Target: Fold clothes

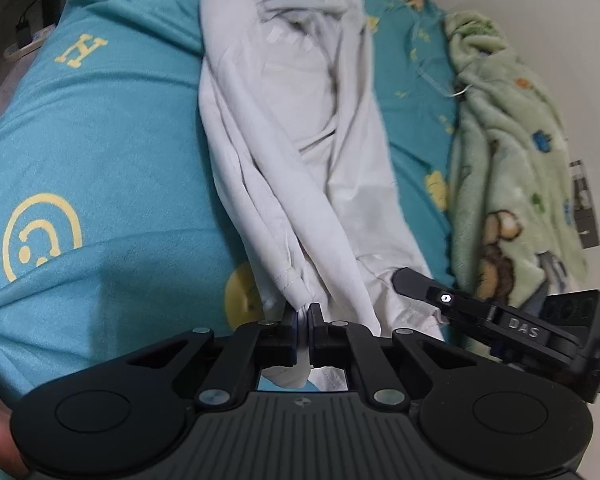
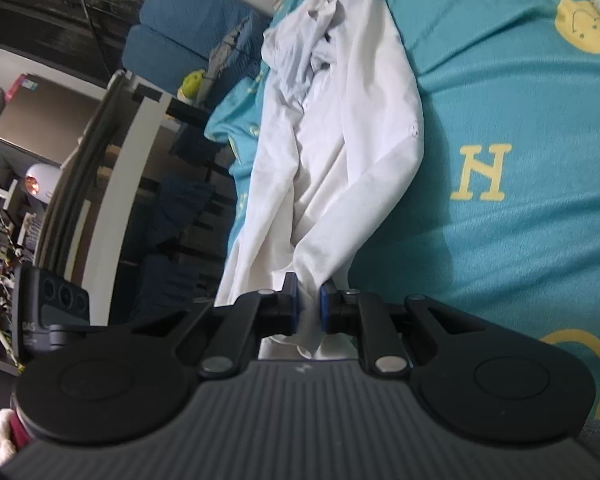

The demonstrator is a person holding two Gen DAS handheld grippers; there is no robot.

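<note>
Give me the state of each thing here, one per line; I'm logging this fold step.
left gripper: shut on a bunched edge of the white garment.
right gripper: shut on another bunched edge of it.
white garment: crumpled, stretched lengthwise, unfolded, lying on the bedsheet.
teal bedsheet: spread under the garment, lightly wrinkled.
green fleece blanket: heaped beside the garment, apart from it.

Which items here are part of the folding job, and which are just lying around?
In the job: white garment, left gripper and right gripper, both clamped on its near edge.

Lying about: teal smiley bedsheet underneath, green fleece blanket, blue cushions.
</note>
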